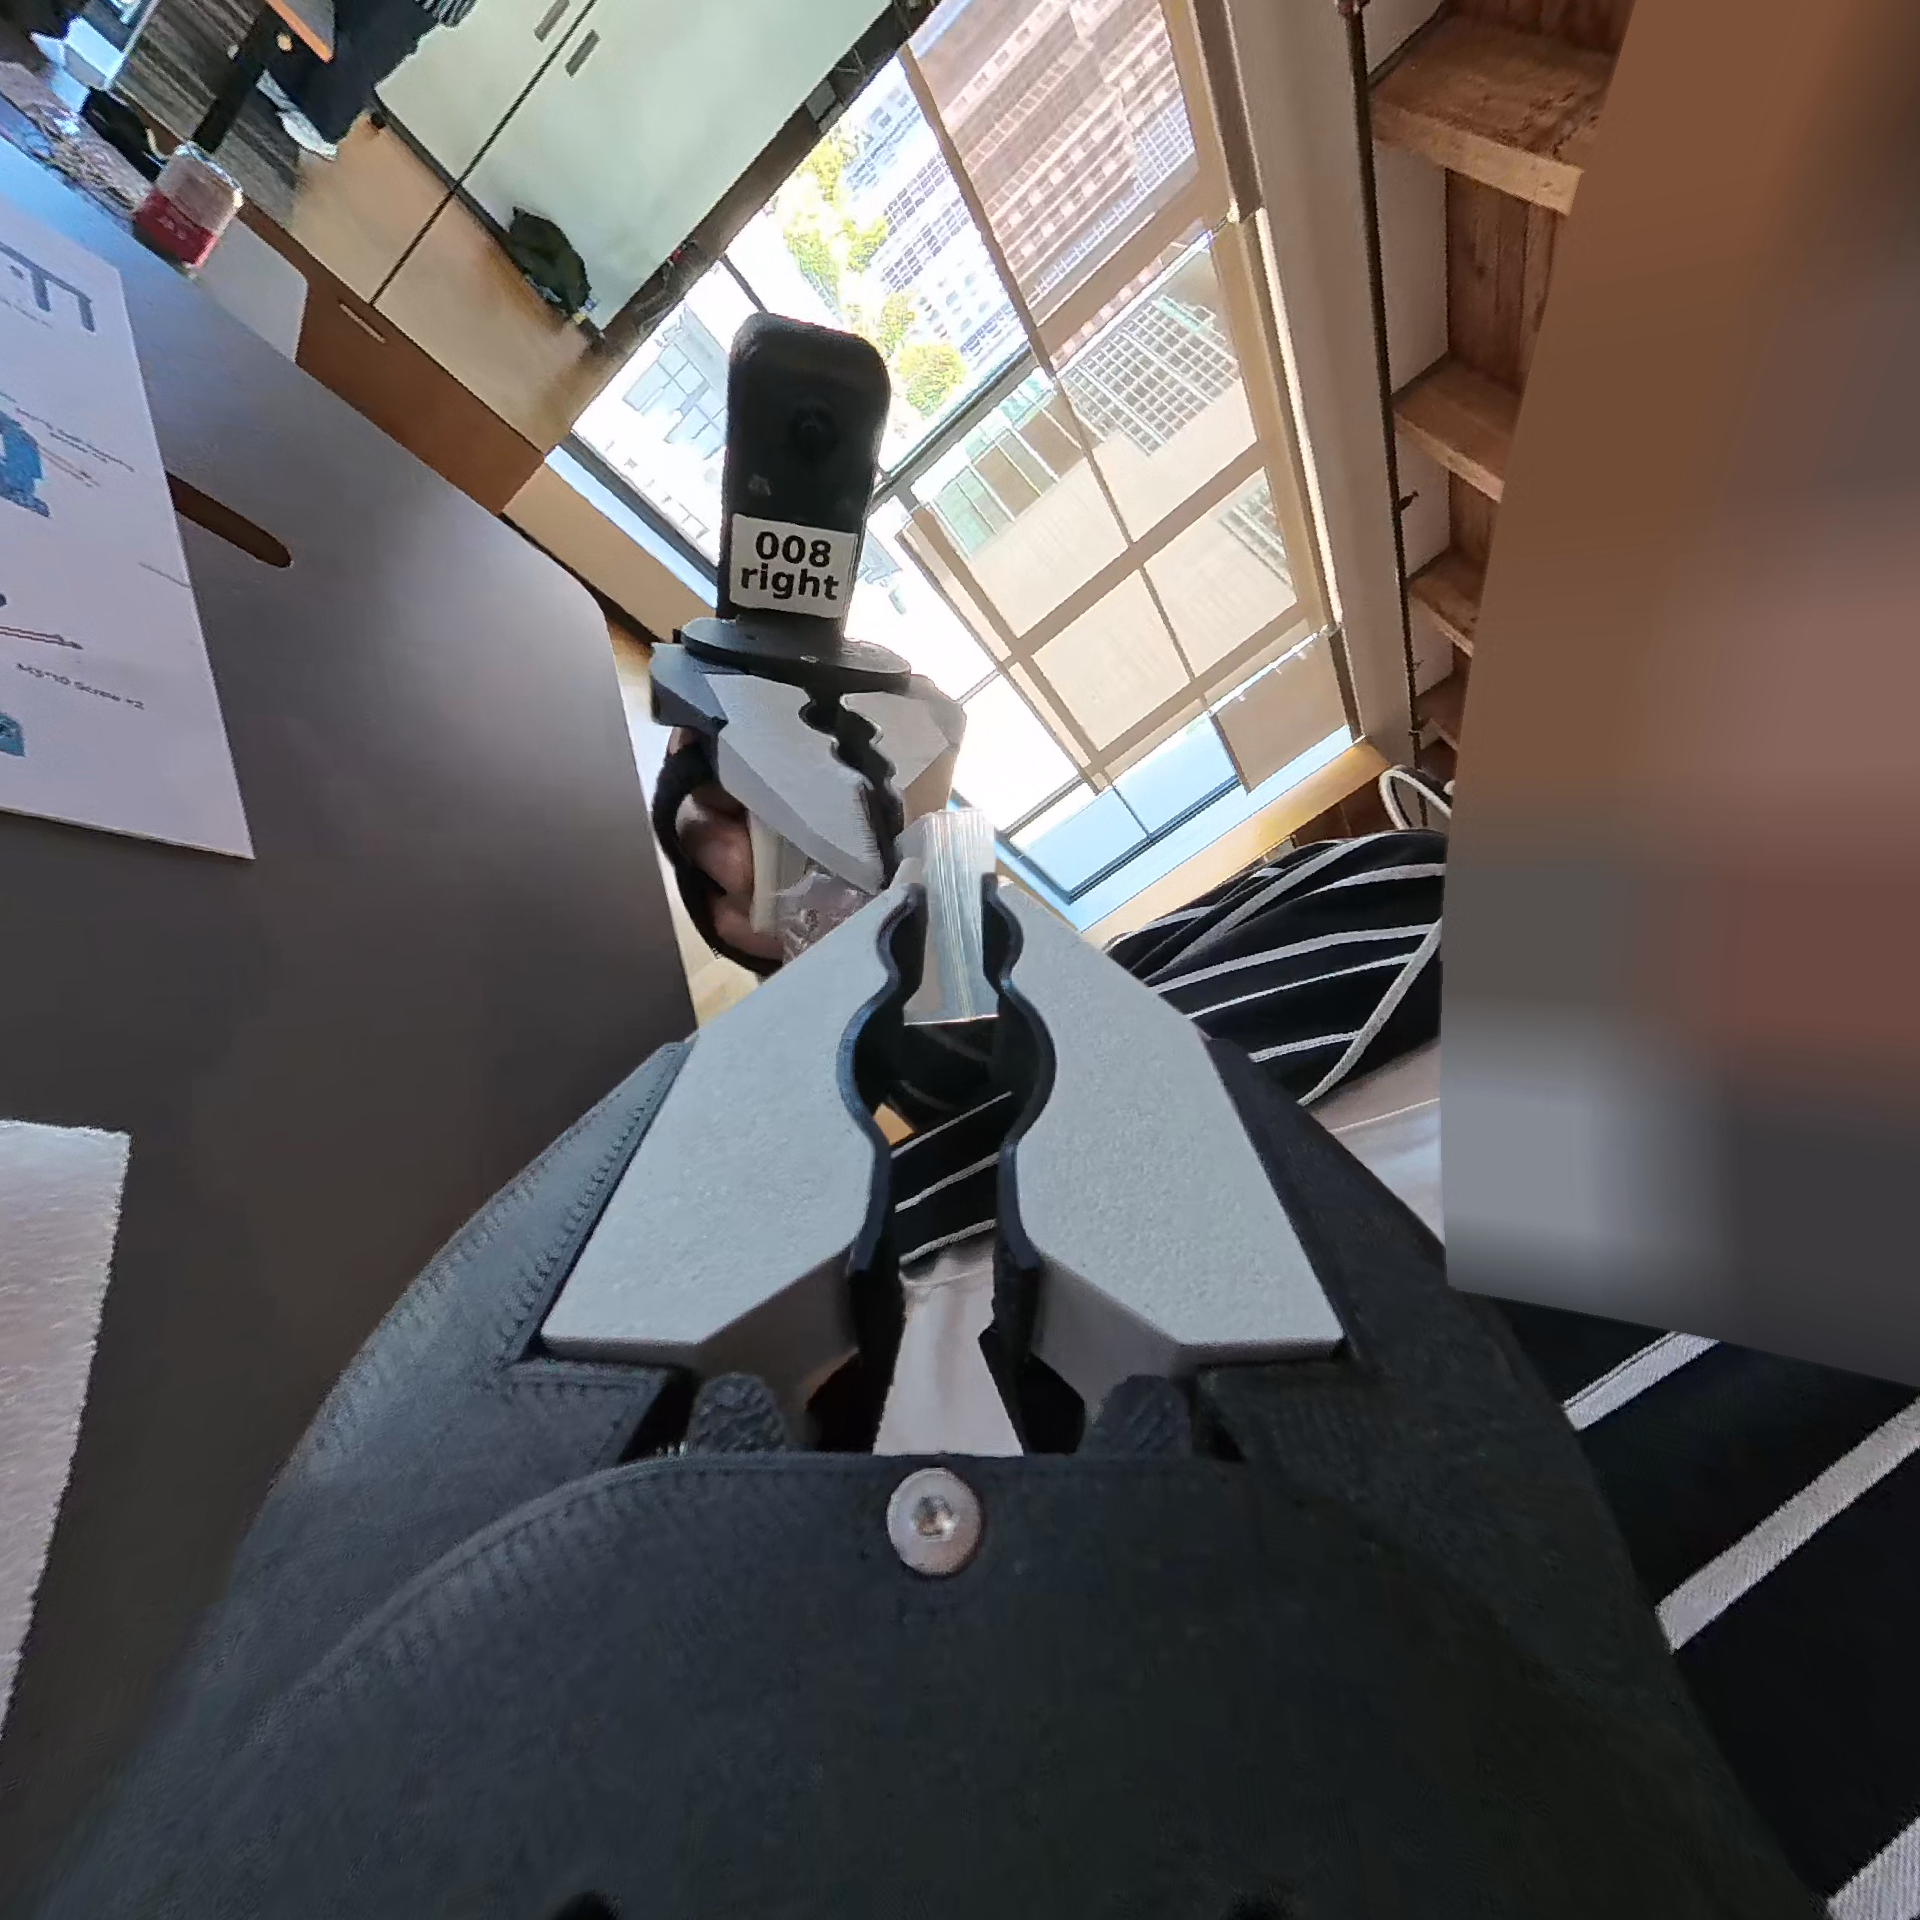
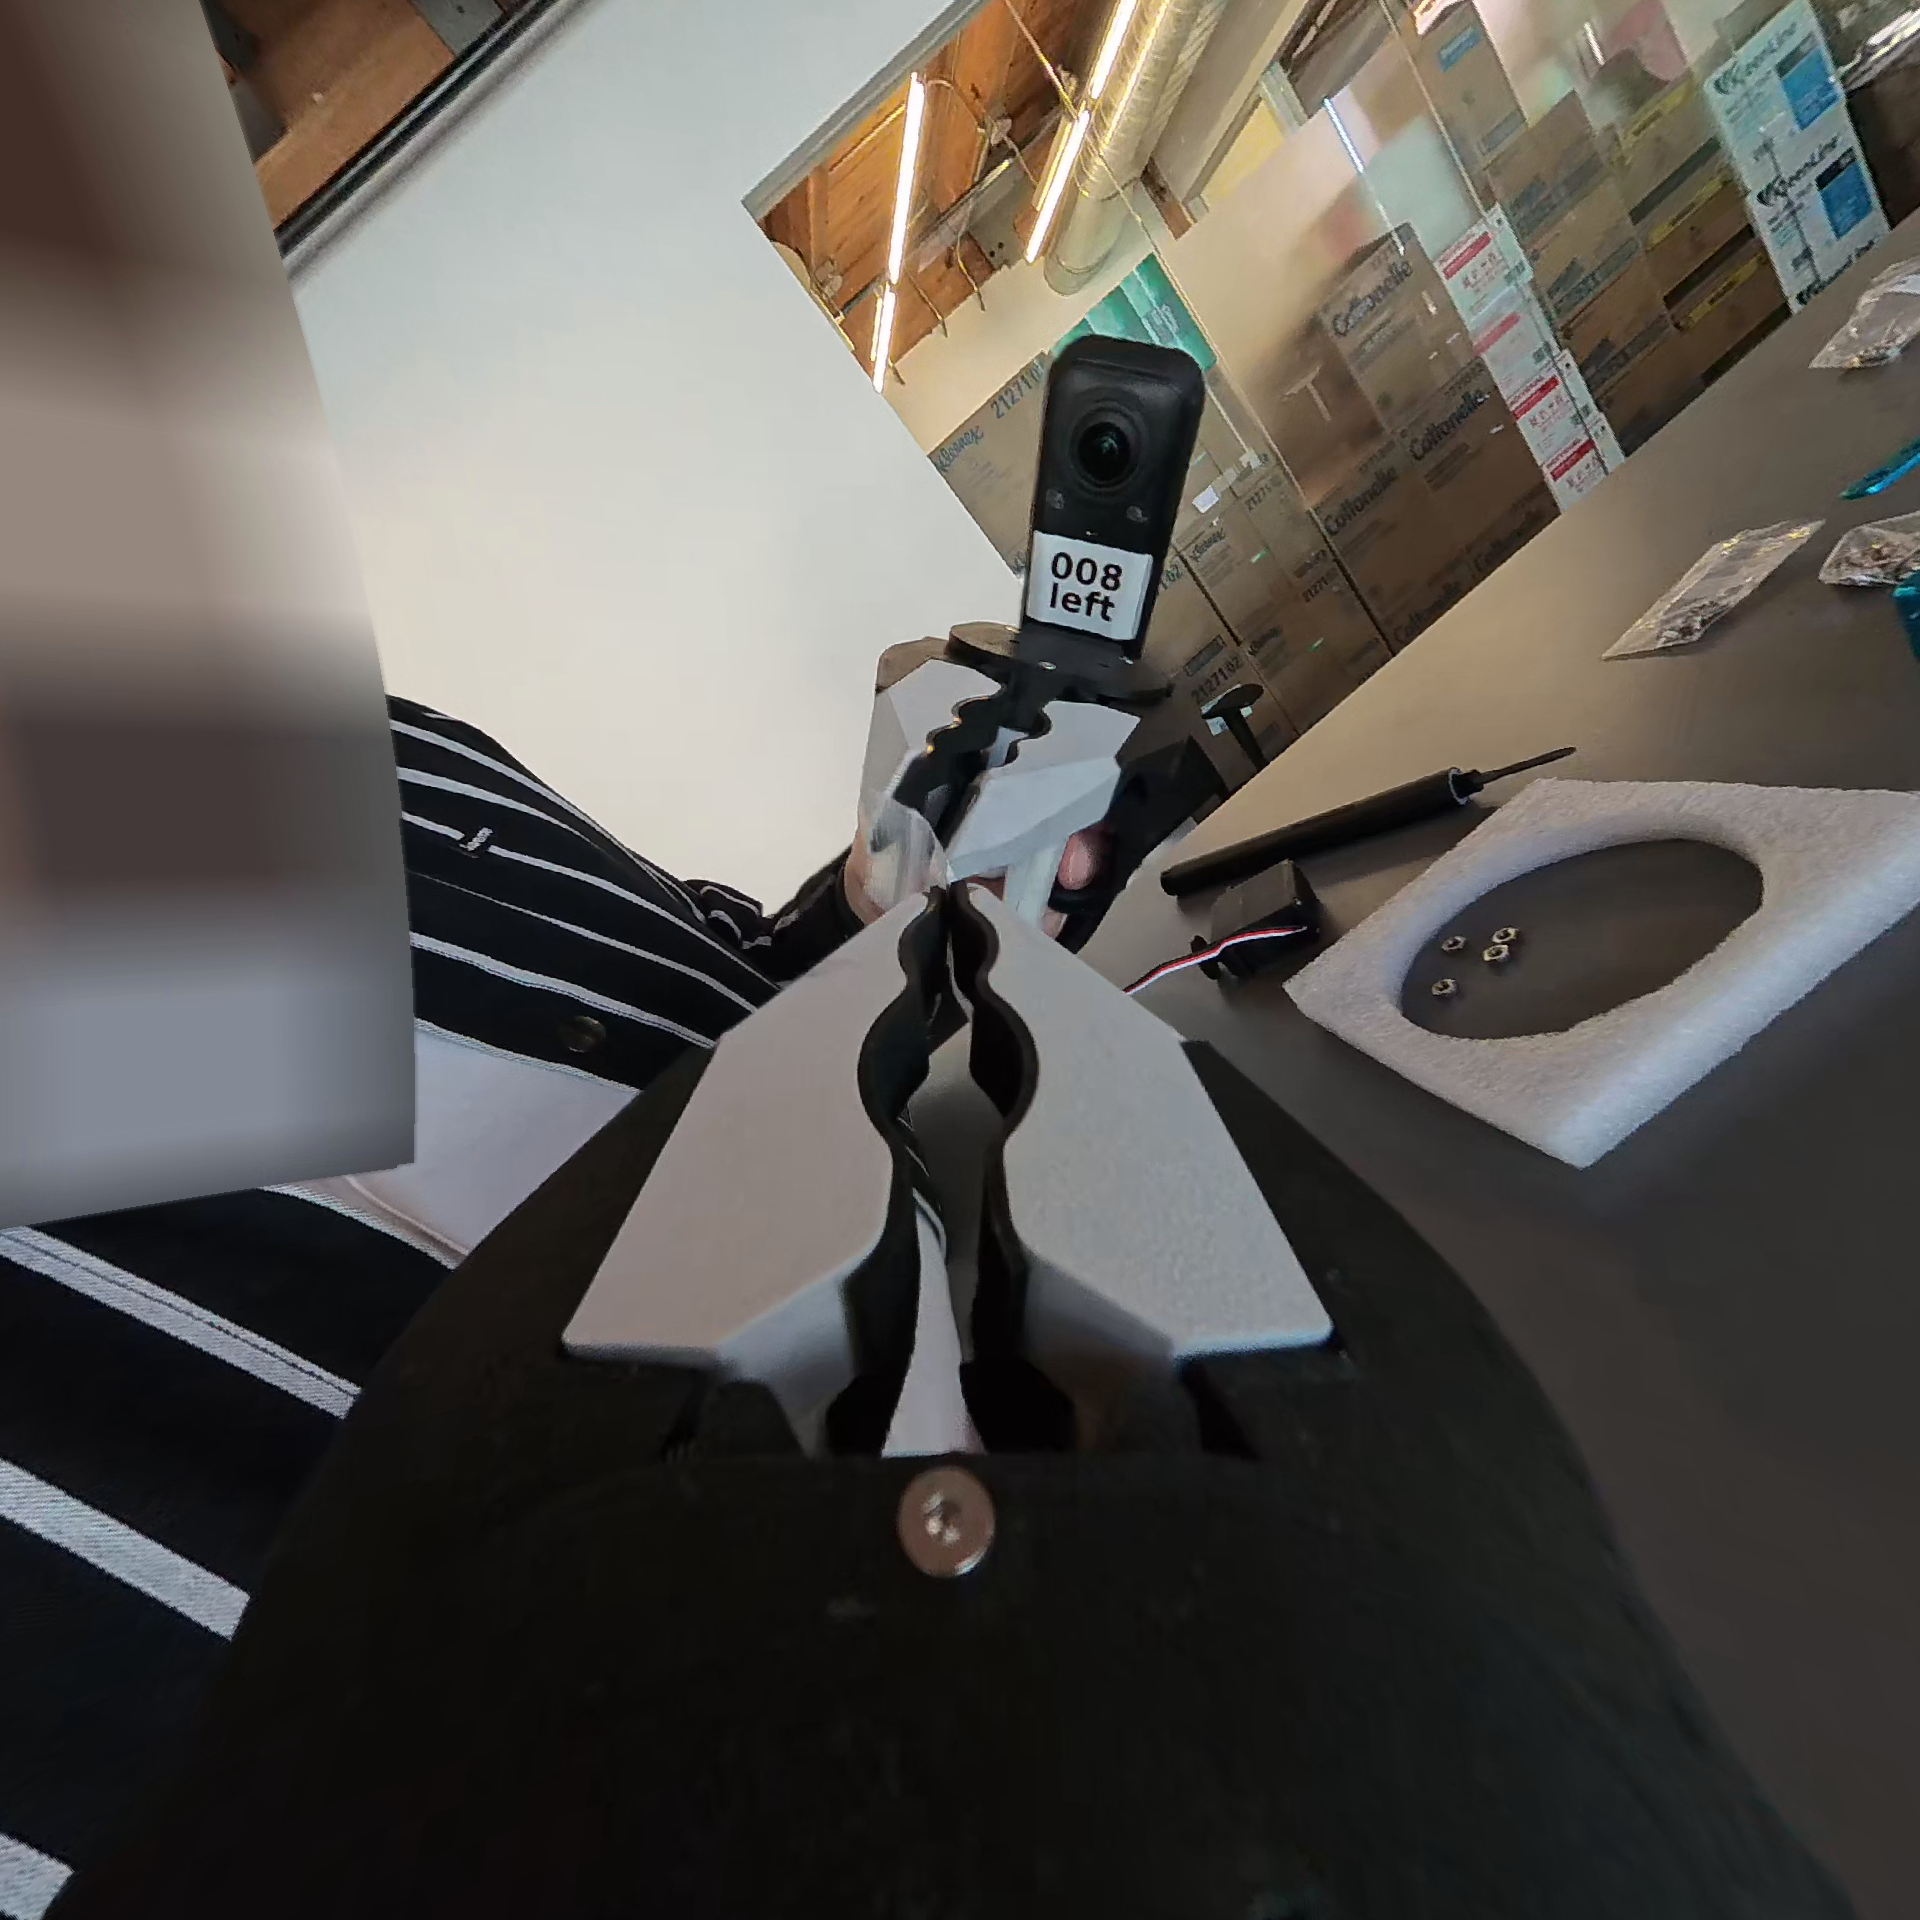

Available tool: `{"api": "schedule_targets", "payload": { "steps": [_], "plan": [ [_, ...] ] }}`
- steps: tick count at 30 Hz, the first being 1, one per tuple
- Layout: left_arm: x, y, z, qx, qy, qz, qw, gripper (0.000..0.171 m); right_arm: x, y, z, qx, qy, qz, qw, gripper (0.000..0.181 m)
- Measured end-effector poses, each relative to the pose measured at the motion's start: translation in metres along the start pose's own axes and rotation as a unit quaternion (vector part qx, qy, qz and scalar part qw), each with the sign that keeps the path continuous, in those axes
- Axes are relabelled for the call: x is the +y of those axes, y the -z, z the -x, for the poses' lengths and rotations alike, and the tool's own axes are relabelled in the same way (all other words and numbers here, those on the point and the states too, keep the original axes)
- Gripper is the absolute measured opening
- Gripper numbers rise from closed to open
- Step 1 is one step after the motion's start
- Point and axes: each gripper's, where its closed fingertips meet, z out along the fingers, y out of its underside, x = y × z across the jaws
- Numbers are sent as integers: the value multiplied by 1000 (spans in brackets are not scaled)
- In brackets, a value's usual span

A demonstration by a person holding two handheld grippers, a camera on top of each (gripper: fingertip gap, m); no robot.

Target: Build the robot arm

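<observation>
Dark table [image 2: 1558, 1351] carries a white foam pad [image 2: 1621, 1049] with small nuts [image 2: 1470, 951] in its round cutout. Left gripper [image 1: 948, 906] is clamped on a clear plastic bag [image 1: 943, 935] (crinkled, held off the table). Right gripper [image 2: 948, 906] pinches the same bag's edge at its tips.

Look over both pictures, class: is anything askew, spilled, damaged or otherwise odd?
Nothing is spilled or broken. The one oddity: both grippers are raised off the table, pinching one small clear plastic bag between them. The left gripper is shut on its clear strip; the right gripper pinches its edge. Three nuts lie loose in the foam tray.
</observation>
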Motion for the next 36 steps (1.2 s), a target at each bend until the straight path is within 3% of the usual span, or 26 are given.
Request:
{"api": "schedule_targets", "payload": {
  "steps": [15,17,20,22,24,27,36],
  "plan": [
    [-6,1,5,-23,-12,-23,999,0,-2,2,-3,-2,8,-24,1000,0],
    [-6,2,11,-38,-16,-23,999,0,-2,3,-10,16,10,-28,999,0],
    [-4,5,27,-87,-24,-22,996,0,-17,10,-24,83,29,-74,993,18],
    [-2,7,39,-122,-27,-21,992,0,-26,15,-21,117,63,-95,987,14],
    [0,9,46,-143,-27,-21,989,0,-23,13,-20,152,83,-73,982,0],
    [1,7,48,-141,-23,-26,989,0,1,4,-34,188,42,-4,981,1],
    [1,7,54,-161,-20,-32,986,0,6,7,-43,199,-7,-14,980,5]
  ]
}}
